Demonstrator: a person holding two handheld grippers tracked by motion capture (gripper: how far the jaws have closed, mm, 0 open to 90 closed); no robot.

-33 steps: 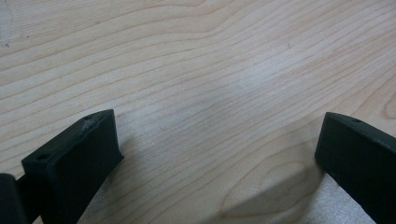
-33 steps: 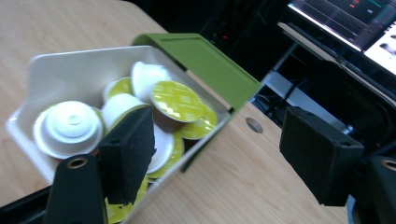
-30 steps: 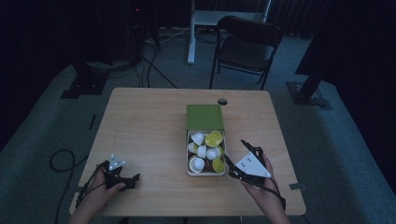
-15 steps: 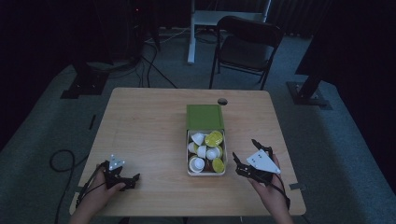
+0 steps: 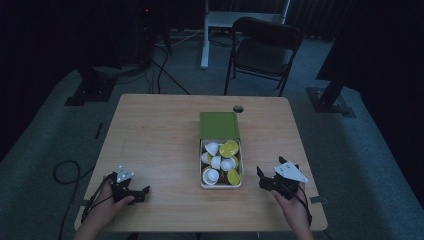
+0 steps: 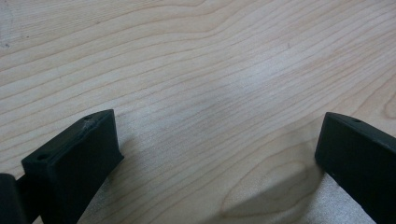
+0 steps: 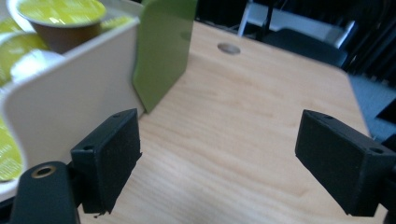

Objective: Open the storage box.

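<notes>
A white box holds several coffee capsules with yellow-green and white tops, and its green lid lies folded back behind it. My right gripper rests low on the table just right of the box, open and empty. In the right gripper view, the right gripper has the box wall beside its left jaw, with the lid and a capsule above. My left gripper sits near the table's front left, open; in its own view the left gripper spans bare wood.
The wooden table has a round cable hole behind the box. A black chair and a white desk leg stand beyond the far edge. A cable loops on the floor at left.
My right gripper has drawn back a little to the right from the box and dropped lower toward the table. The left gripper has stayed put.
</notes>
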